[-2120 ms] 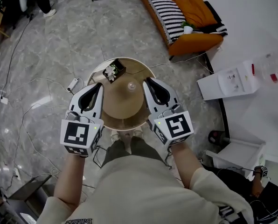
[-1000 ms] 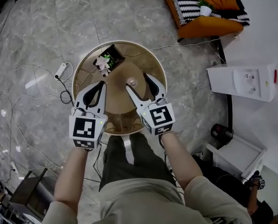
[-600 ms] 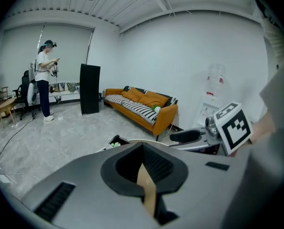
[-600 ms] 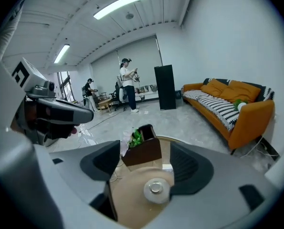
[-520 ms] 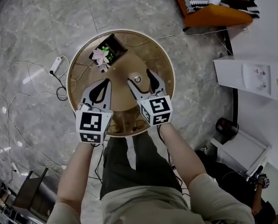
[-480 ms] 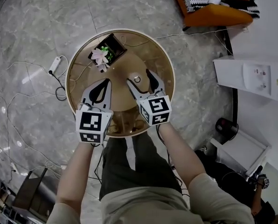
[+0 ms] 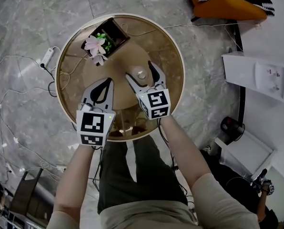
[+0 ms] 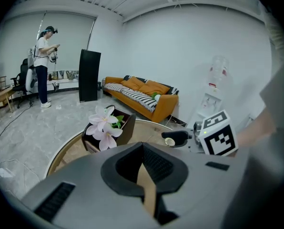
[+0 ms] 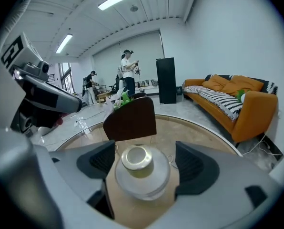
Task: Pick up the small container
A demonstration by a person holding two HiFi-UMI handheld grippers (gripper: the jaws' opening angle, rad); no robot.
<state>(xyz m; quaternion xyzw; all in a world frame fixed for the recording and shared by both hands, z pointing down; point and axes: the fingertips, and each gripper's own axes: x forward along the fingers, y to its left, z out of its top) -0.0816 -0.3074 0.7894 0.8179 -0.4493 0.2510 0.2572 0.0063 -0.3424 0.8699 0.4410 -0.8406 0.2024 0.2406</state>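
The small container is a clear round jar with a metal lid, standing upright on the round glass-topped table. My right gripper is open around it, one finger on each side; its jaws have just been opening. In the right gripper view the container sits between the pads with a gap on both sides. My left gripper hovers to the left over the table, shut and holding nothing; in its own view the left gripper shows only a thin slit between its jaws.
A dark box of pink flowers stands at the table's far left. Cables and a power strip lie on the marble floor. An orange sofa and a white water dispenser are at the right. A person stands far off.
Both grippers have come down toward the table. The right gripper's jaws have spread wider and now stand on either side of the container. The left gripper stays shut.
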